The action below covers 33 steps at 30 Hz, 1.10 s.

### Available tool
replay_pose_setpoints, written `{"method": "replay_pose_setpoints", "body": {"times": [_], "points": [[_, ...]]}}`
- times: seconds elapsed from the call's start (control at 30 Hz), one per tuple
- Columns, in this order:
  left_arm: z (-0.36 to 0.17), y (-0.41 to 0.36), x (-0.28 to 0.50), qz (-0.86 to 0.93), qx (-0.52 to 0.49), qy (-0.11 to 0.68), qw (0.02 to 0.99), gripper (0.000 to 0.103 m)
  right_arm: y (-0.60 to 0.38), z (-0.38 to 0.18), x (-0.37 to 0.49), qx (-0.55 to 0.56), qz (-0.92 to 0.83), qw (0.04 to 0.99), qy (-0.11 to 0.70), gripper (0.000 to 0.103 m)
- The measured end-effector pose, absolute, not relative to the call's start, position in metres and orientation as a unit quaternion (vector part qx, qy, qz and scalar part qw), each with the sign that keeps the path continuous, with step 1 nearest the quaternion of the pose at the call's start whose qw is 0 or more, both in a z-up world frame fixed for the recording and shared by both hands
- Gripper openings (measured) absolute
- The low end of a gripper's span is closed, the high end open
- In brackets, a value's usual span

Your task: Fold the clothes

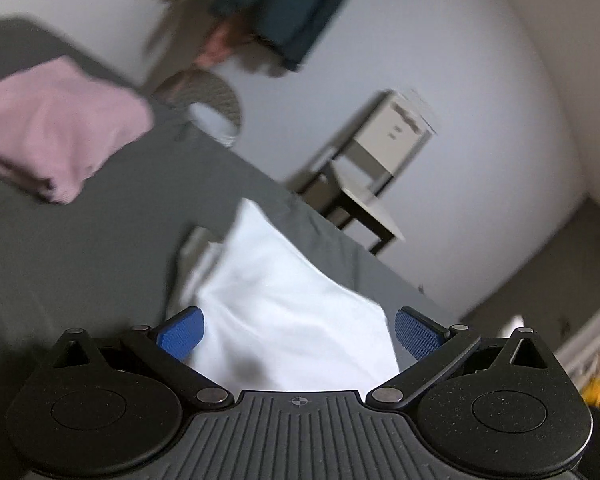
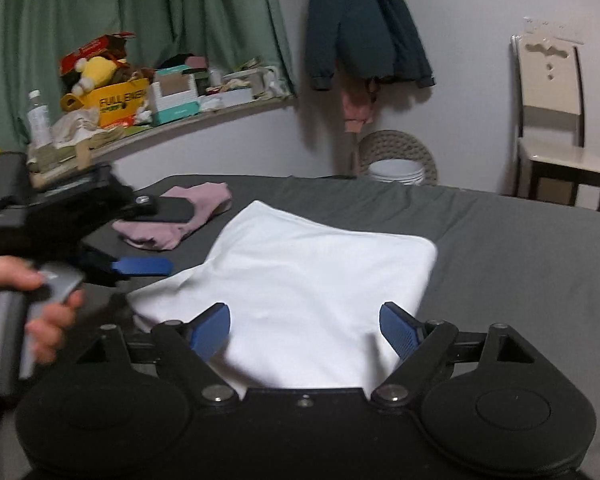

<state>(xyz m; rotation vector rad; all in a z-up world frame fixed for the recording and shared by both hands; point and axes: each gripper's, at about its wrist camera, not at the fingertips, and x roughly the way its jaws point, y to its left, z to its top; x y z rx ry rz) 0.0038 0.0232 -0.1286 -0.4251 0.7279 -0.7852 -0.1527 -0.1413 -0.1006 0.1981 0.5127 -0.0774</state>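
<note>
**White garment folded on the grey bed, both grippers spread above it**

The left wrist view is tilted and smeared with motion blur, so the dark teal jacket hanging on the wall (image 1: 288, 8) and the cream-backed chair with dark legs (image 1: 384, 148) are soft shapes there. The near edge of the folded white cotton garment (image 2: 300, 280) is cut off behind the black gripper bodies in both views, and its left corner dips into a shadowed crease that cannot be read clearly.

The white garment lies on the dark grey bed sheet (image 2: 520, 248), directly ahead of the right gripper (image 2: 305, 330), whose blue-padded fingers (image 2: 212, 330) stand wide apart over the cloth's near edge, pinching nothing. The left gripper (image 1: 300, 336) is likewise spread, with white cloth filling the gap between its blue pads (image 1: 182, 334); whether they touch the fabric cannot be told. In the right wrist view the left gripper enters from the left, held by a hand (image 2: 16, 308), one blue finger just beside the garment's left edge.

The garment's long axis runs from the near left toward the far right in that view. A folded pink garment (image 2: 180, 220) lies beyond it on the left, apart.
</note>
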Motion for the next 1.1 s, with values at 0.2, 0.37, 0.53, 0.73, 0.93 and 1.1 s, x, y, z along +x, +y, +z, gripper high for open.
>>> {"method": "replay_pose_setpoints", "body": {"times": [0.2,0.37,0.53,0.73,0.93,1.1], "points": [[-0.151,0.002,-0.001,-0.355,-0.130,0.371,0.848,0.102,-0.138,-0.120,-0.145,0.107,-0.038,0.956,0.270,0.088],[-0.144,-0.002,-0.011,-0.357,-0.086,0.364,0.856,0.102,-0.129,-0.121,-0.145,0.084,-0.048,0.955,0.280,0.091],[-0.136,0.000,-0.011,-0.352,-0.078,0.368,0.857,0.102,-0.118,-0.113,-0.155,0.058,-0.061,0.953,0.290,0.091],[-0.121,0.012,-0.018,-0.339,-0.062,0.374,0.861,0.102,-0.063,-0.119,-0.173,-0.143,-0.076,0.953,0.257,0.103],[-0.102,0.029,-0.016,-0.329,-0.059,0.367,0.868,0.102,-0.006,-0.142,-0.156,-0.355,-0.066,0.901,0.241,0.103],[-0.093,0.058,0.001,-0.314,-0.085,0.375,0.868,0.102,0.009,-0.146,-0.127,-0.391,-0.040,0.880,0.267,0.103]]}}
